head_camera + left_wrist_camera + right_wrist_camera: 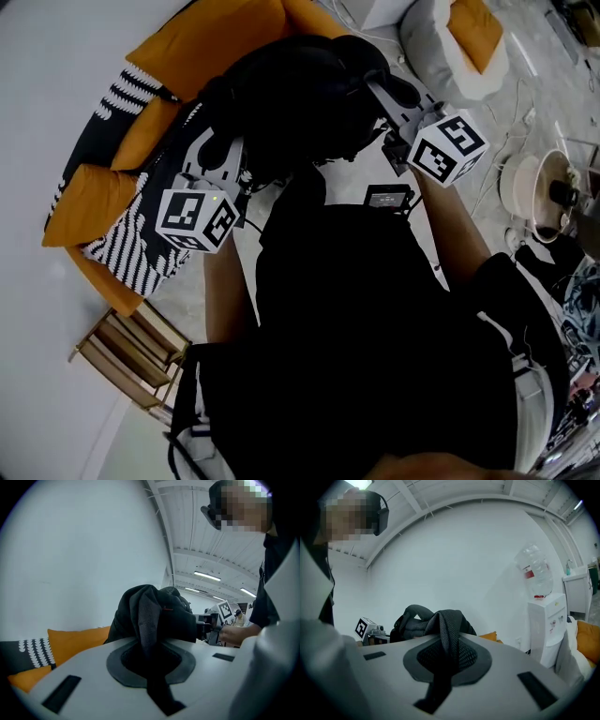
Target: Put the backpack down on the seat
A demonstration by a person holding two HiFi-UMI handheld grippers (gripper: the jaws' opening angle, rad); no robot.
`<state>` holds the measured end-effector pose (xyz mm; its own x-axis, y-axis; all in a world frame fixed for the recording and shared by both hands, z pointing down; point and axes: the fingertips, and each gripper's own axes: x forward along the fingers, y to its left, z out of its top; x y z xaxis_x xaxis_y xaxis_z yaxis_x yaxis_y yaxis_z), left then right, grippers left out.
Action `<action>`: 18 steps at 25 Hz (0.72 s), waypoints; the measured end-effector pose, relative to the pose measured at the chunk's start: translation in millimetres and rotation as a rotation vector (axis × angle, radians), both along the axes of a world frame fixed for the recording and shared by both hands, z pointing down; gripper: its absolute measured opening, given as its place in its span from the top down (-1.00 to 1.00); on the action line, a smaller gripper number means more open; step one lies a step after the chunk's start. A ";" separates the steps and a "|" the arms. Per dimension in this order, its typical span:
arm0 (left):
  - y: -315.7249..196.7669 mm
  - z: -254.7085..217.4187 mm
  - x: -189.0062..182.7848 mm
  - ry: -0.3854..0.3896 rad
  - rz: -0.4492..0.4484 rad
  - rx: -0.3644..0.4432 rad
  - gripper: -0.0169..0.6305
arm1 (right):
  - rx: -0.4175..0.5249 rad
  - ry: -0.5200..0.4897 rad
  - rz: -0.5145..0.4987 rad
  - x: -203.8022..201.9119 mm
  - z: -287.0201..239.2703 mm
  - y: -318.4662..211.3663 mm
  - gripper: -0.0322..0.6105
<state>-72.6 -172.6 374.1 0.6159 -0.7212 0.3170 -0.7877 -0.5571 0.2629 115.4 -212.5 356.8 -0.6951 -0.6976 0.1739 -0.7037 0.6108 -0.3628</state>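
Seat: I am looking down on the orange seat (220, 37), with a black-and-white patterned cushion (141, 239) lying at its near edge.
Water dispenser: a white water dispenser (546, 625) is standing against the wall.
Backpack: the black backpack (300, 94) is hanging over the seat between both grippers; I am not able to tell whether it is touching the cushions.
Left gripper: the left gripper (149, 656) is pinching a dark fabric strap of the backpack, jaws nearly together.
Right gripper: the right gripper (445, 656) is clamping a mesh strap of the backpack, jaws nearly together.
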 end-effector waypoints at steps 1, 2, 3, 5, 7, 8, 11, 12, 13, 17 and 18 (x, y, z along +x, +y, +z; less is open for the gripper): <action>-6.7 5.0 -1.9 -0.003 -0.008 -0.011 0.83 | -0.009 0.005 -0.013 -2.7 4.5 -9.5 0.75; -12.9 9.9 -3.8 -0.005 -0.018 -0.022 0.83 | -0.016 0.010 -0.030 -5.5 8.8 -18.4 0.75; -18.5 14.5 -5.8 -0.005 -0.026 -0.033 0.83 | -0.023 0.013 -0.051 -8.4 13.1 -26.8 0.75; -29.9 23.1 -10.6 -0.004 -0.040 -0.050 0.83 | -0.043 0.019 -0.096 -14.5 22.2 -43.6 0.75; -42.8 32.2 -15.2 0.001 -0.049 -0.064 0.83 | -0.063 0.024 -0.131 -20.5 32.1 -61.9 0.75; -49.2 37.1 -17.3 0.005 -0.054 -0.071 0.83 | -0.070 0.025 -0.144 -23.4 37.3 -70.6 0.75; -64.6 51.8 -24.8 0.014 -0.080 -0.098 0.83 | -0.083 0.032 -0.188 -33.7 51.7 -93.1 0.75; -69.3 56.7 -27.8 0.014 -0.096 -0.104 0.83 | -0.089 0.034 -0.204 -38.0 56.2 -101.0 0.75; -73.7 62.2 -30.8 0.011 -0.113 -0.111 0.83 | -0.095 0.032 -0.222 -42.5 61.2 -108.9 0.75; -85.0 86.9 -36.6 -0.008 -0.179 -0.155 0.83 | -0.145 0.012 -0.290 -52.9 89.9 -129.1 0.76; -89.4 92.2 -36.4 -0.010 -0.191 -0.169 0.83 | -0.161 0.010 -0.303 -52.8 96.7 -133.4 0.75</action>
